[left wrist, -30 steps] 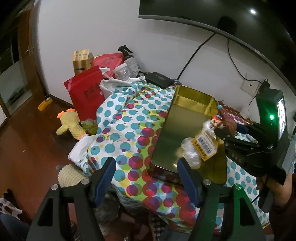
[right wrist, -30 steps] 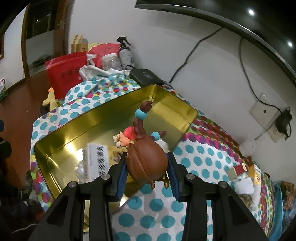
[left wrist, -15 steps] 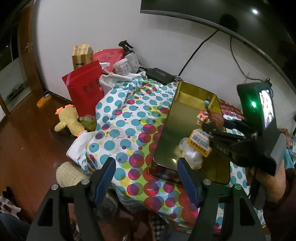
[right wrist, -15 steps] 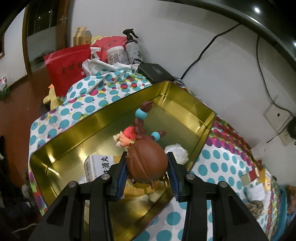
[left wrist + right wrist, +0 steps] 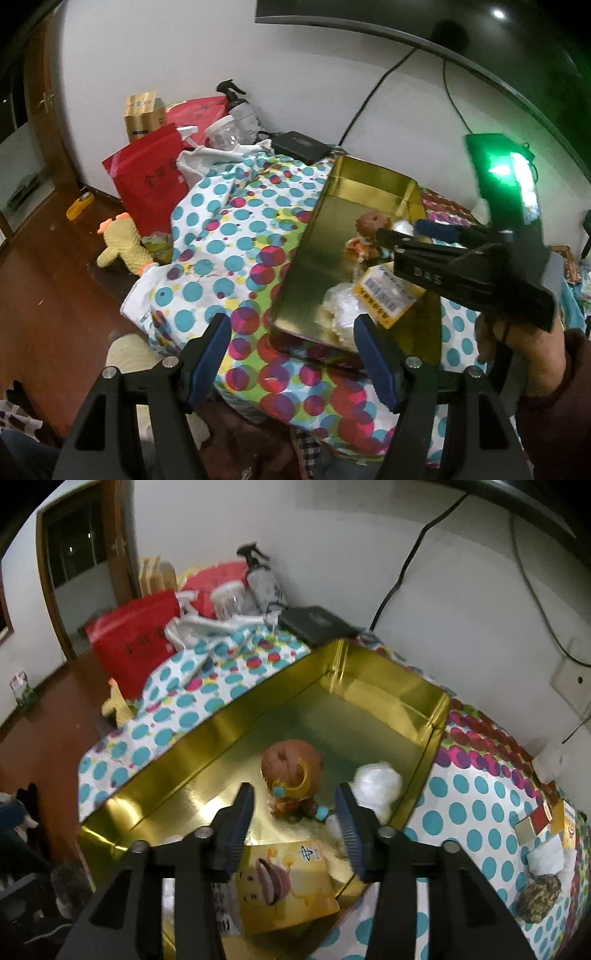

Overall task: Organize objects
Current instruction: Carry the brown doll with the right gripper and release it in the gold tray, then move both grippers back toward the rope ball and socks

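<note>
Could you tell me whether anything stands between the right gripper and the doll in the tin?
Nothing visible does: the doll lies on the tin's floor just beyond the right gripper, whose jaws have just been opening and stand apart, empty.

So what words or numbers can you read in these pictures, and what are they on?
"DAS": on the side of the right gripper, in the left wrist view.
Barcode and small print on the yellow box in the gold tin: too small to read.
Dark characters on the red bag: too blurred to read.
Print on the gold carton by the wall: too blurred to read.
</note>
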Motion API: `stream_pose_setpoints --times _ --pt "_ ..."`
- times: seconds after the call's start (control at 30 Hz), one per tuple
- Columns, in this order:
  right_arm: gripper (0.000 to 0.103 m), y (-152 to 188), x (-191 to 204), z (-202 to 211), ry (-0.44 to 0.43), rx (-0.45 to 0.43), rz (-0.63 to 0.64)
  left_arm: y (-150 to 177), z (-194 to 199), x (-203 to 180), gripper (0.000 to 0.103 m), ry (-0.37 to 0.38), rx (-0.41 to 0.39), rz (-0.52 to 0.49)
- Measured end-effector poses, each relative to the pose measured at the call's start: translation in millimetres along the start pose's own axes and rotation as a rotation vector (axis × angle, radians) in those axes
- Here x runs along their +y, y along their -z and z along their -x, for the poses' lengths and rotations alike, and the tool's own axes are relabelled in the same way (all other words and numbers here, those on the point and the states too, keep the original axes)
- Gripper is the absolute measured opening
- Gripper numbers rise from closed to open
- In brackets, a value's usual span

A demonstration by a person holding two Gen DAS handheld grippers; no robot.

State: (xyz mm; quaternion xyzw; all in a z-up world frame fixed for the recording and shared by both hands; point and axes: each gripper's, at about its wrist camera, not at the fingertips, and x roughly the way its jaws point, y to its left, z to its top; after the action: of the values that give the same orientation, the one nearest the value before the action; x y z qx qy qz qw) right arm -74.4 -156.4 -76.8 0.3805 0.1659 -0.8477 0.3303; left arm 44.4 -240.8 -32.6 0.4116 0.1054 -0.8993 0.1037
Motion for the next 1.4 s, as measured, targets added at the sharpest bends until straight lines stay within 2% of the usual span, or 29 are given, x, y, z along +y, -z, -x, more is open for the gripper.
stream_pose_setpoints --times 0.07,0.23,0.37,0.57,0.73,0.93,0.97,1.1,1.4 --pt "0.057 4.6 -7.0 16.1 0.015 -0.046 -0.010 -1.2 -1.8 -10.2 0.071 0.008 0.001 -0.016" --pt "0.058 23.3 -32.6 49.8 0.067 -0.103 -0.025 -1.8 -6.2 -46.4 0.071 0.073 0.001 -0.064" --pt "0.060 50.9 -63.7 79.3 0.138 -0.144 -0.039 0.8 -15.3 -80.9 0.071 0.124 0.016 -0.112" --pt "0.076 99.3 -120.3 117.2 0.283 -0.218 -0.086 4.6 -34.1 -140.0 0.071 0.197 0.067 -0.178" --pt "0.084 141.7 -171.5 133.2 0.378 -0.230 -0.183 6.1 -49.6 -196.7 0.071 0.250 0.088 -0.250" --pt "0.089 185.1 -226.0 147.1 0.460 -0.213 -0.327 -0.5 -83.9 -253.9 0.071 0.255 0.138 -0.287" --pt "0.091 189.5 -233.0 149.9 0.465 -0.216 -0.345 -1.8 -89.4 -263.4 0.071 0.243 0.143 -0.295" --pt "0.094 205.6 -251.7 156.1 0.507 -0.229 -0.386 -4.1 -100.1 -293.8 0.071 0.278 0.137 -0.334" --pt "0.097 219.0 -265.8 159.2 0.511 -0.255 -0.463 -2.4 -129.0 -347.1 0.071 0.287 0.121 -0.434"
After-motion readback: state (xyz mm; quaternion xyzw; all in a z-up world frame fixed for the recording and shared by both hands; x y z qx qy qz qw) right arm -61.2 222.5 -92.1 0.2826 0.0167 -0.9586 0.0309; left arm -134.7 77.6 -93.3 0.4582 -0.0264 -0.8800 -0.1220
